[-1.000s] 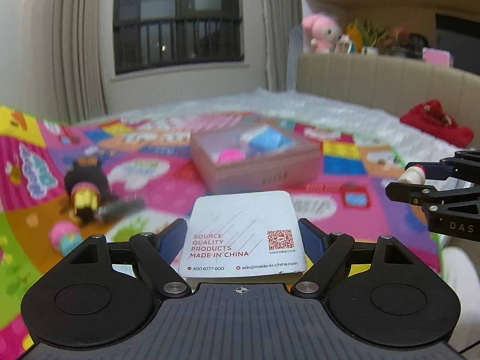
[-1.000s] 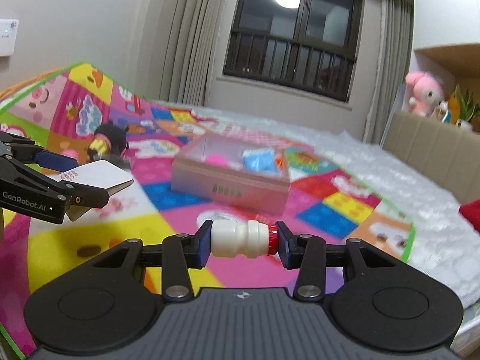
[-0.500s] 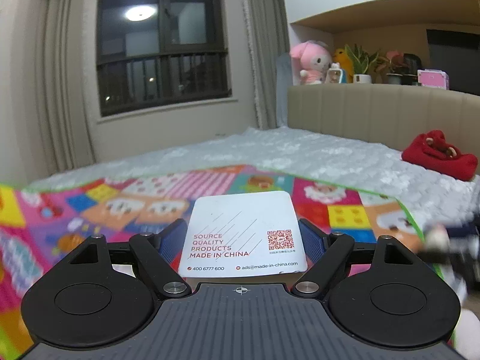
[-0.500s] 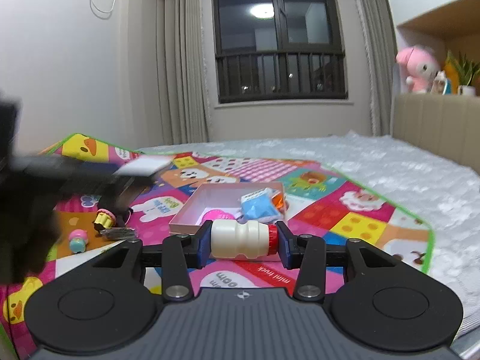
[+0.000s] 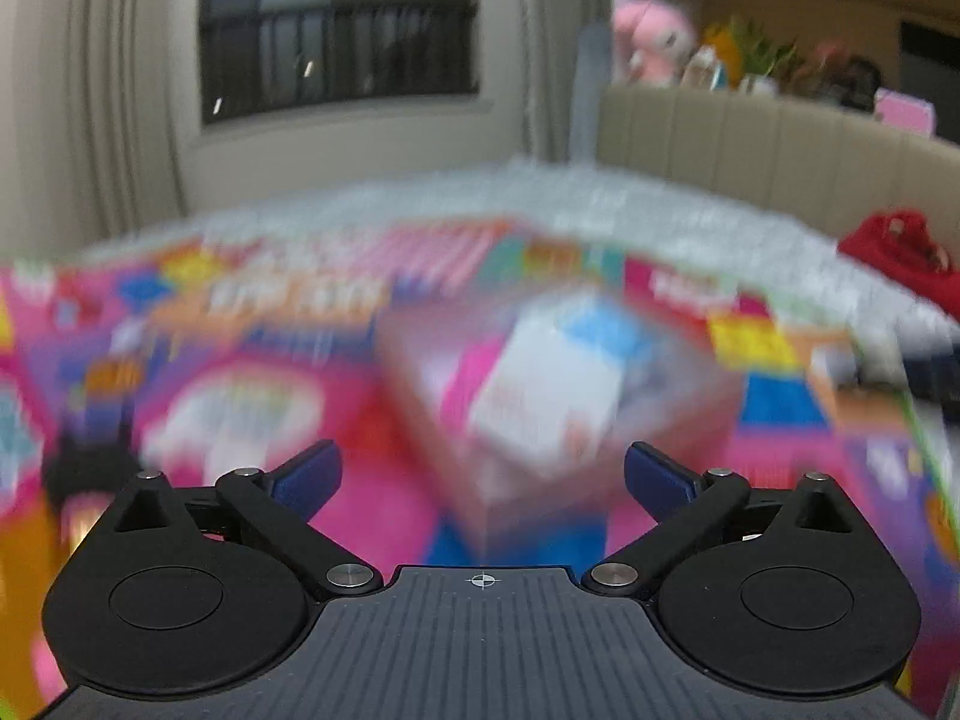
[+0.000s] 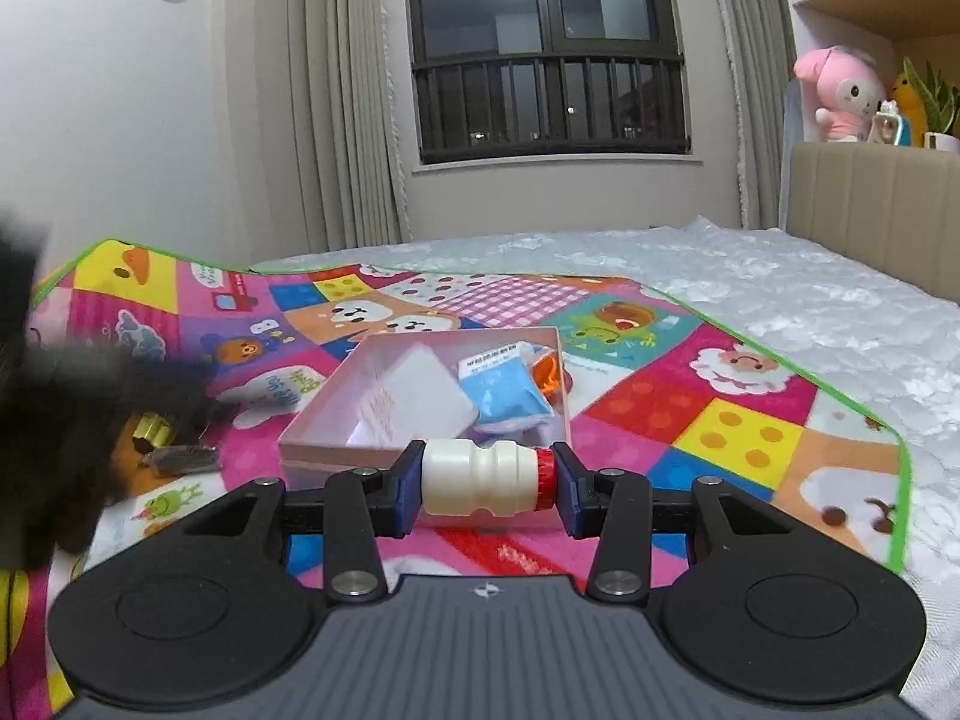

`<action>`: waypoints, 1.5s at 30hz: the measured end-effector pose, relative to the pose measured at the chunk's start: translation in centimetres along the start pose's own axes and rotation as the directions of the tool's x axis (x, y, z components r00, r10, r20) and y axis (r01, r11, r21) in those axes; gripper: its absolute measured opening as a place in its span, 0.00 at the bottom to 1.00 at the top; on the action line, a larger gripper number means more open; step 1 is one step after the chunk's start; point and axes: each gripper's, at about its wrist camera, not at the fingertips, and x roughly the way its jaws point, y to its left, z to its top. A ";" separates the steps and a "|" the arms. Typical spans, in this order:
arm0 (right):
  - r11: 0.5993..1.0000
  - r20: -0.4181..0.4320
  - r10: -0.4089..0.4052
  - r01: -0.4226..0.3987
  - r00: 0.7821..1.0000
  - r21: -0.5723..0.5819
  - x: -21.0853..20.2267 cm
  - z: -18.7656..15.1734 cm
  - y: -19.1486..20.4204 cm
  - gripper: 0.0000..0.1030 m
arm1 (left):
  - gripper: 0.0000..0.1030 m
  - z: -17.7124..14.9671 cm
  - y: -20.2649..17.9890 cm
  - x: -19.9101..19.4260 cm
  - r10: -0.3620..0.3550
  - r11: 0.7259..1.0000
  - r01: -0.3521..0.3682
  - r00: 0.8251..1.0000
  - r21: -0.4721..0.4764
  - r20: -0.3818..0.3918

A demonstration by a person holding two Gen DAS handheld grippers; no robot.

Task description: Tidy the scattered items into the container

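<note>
My right gripper (image 6: 485, 486) is shut on a small white bottle with a red cap (image 6: 480, 483), held sideways just in front of the pink box (image 6: 336, 441). The box holds a white card (image 6: 420, 399), a blue packet (image 6: 501, 387) and an orange item (image 6: 547, 373). My left gripper (image 5: 480, 477) is open and empty, near the box (image 5: 600, 480), which is blurred in the left wrist view; the white card (image 5: 540, 402) lies in it. The left gripper shows as a dark blur (image 6: 54, 420) at the left of the right wrist view.
The colourful play mat (image 6: 744, 438) covers the near part of a white bed (image 6: 780, 288). A yellow toy (image 6: 150, 429) and a dark flat item (image 6: 180, 457) lie left of the box. A red cloth (image 5: 906, 258) lies at the far right. A padded headboard (image 6: 882, 204) stands behind.
My left gripper has opened and let go of the white card, which now lies in the pink box. My right gripper, still holding the bottle, has come closer to the box.
</note>
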 end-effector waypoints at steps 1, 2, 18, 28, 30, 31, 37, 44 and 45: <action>1.000 0.006 0.002 -0.002 1.000 -0.006 0.6 0.5 0.3 0.42 | 1.00 -1.7 0.2 -0.5 0.002 1.000 -0.003 1.000 -0.018 -0.026; 1.000 0.015 0.005 -0.004 1.000 -0.015 1.4 1.2 0.7 0.42 | 1.00 -2.8 0.9 -0.9 0.005 0.999 -0.007 0.999 -0.039 -0.043; 0.999 -0.084 -0.047 0.046 0.995 -0.014 9.6 3.9 3.3 0.66 | 1.00 -8.6 7.3 -5.3 0.166 0.944 -0.168 0.986 -0.285 -0.031; 0.988 -0.198 0.002 -0.033 0.980 -0.152 8.2 1.5 10.5 0.76 | 1.00 -9.8 9.0 -8.8 0.253 0.918 -0.214 0.964 -0.335 0.078; 0.991 -0.234 0.052 -0.080 0.971 -0.110 9.3 1.4 12.4 0.76 | 1.00 -10.0 10.0 -9.3 0.316 0.894 -0.277 0.947 -0.353 0.057; 0.990 -0.247 0.076 -0.101 0.966 -0.094 9.8 1.2 13.3 0.76 | 1.00 -10.2 10.4 -9.3 0.345 0.884 -0.307 0.938 -0.354 0.047; 0.974 -0.290 0.175 -0.208 0.941 -0.088 13.6 1.0 19.4 0.76 | 1.00 -11.1 12.9 -9.0 0.350 0.847 -0.326 0.936 -0.420 -0.021; 0.929 -0.355 0.278 -0.343 0.893 -0.137 18.6 2.3 26.3 0.76 | 1.00 -11.6 12.1 -8.5 0.324 0.870 -0.309 0.946 -0.385 -0.027; 0.920 -0.373 0.304 -0.371 0.877 -0.123 19.3 2.4 27.1 0.76 | 1.00 -11.6 11.9 -8.3 0.319 0.876 -0.306 0.947 -0.372 -0.029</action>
